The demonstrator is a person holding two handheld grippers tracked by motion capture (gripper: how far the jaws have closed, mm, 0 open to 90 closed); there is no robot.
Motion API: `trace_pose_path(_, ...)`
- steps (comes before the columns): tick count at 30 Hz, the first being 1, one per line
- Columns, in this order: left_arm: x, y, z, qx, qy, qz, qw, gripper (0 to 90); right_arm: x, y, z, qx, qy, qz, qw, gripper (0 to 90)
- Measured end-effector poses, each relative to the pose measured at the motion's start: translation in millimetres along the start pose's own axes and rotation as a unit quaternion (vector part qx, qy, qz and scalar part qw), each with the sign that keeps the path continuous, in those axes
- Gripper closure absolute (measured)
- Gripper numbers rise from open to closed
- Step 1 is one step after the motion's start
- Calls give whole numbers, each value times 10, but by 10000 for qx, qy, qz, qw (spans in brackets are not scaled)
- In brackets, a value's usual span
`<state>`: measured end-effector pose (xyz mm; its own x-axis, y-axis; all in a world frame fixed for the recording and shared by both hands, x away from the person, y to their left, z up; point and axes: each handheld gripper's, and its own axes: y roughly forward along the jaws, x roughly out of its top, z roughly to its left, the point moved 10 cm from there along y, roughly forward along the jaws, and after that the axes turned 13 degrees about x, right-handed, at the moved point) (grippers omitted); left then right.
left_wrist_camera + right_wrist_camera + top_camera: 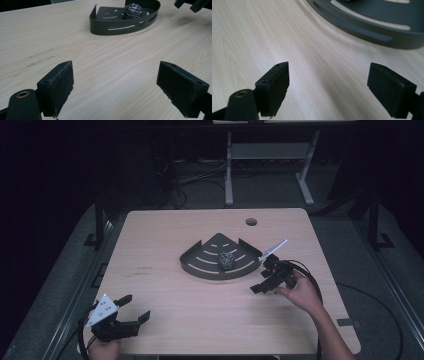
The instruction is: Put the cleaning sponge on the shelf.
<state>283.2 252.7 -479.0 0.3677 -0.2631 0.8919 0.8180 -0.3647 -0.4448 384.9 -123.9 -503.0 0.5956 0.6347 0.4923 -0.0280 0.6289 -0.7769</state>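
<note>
Rack [197, 266], centre frame, holds scourer [226, 260] — your right gripper [266, 279], jaws spread, beside it; left gripper [131, 309], spread, lower left. Next, likely: reach in, pinch scourer.

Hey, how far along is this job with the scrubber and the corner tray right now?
Done: the steel scrubber sits inside the dark corner tray. In hand: nothing; the right gripper hangs open beside the tray's curved rim, and the left gripper is open near the table edge. Little looks left.

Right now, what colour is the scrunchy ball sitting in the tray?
Shiny silver-grey, like tangled metal wire. The ball shows best in the left gripper view, inside the dark grey tray.
</note>
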Motion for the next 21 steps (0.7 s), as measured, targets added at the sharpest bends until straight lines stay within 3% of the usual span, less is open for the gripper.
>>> trace_pose_path(21, -6, 3, -4, 9, 26, 23, 10000, 134, -411, -82, 22, -100, 109, -12, 9999, 174)
